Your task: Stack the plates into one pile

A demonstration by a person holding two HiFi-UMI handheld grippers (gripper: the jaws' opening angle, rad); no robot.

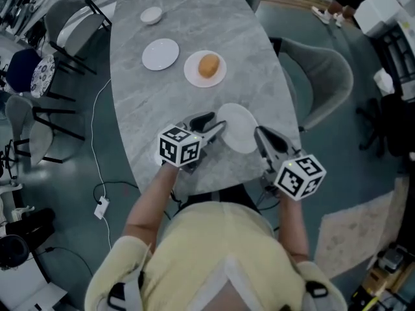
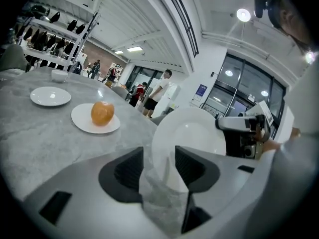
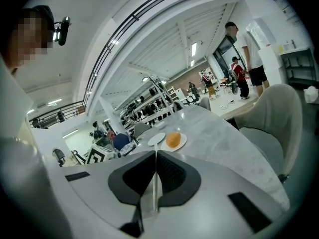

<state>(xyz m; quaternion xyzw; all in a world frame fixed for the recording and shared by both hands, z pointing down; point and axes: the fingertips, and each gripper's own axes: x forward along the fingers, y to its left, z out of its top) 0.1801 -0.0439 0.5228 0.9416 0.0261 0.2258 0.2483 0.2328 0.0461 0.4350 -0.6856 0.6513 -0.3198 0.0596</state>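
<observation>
A white plate (image 1: 238,128) hangs tilted over the near end of the grey marble table (image 1: 130,109), between both grippers. My right gripper (image 1: 260,135) is shut on its right rim; in the right gripper view the plate (image 3: 156,190) shows edge-on as a thin white line pinched between the jaws of my right gripper (image 3: 156,171). My left gripper (image 1: 214,126) is at the plate's left rim. In the left gripper view the plate (image 2: 192,133) sits inside the wide jaws of my left gripper (image 2: 158,158), with gaps on both sides. Farther off lie an empty white plate (image 1: 160,54) and a plate (image 1: 194,76) bearing an orange (image 1: 209,65).
A small white bowl (image 1: 151,15) sits at the table's far end. Grey chairs (image 1: 324,76) stand to the right and dark chairs (image 1: 39,76) to the left. A cable with a plug (image 1: 102,207) lies on the floor at left. People stand in the background.
</observation>
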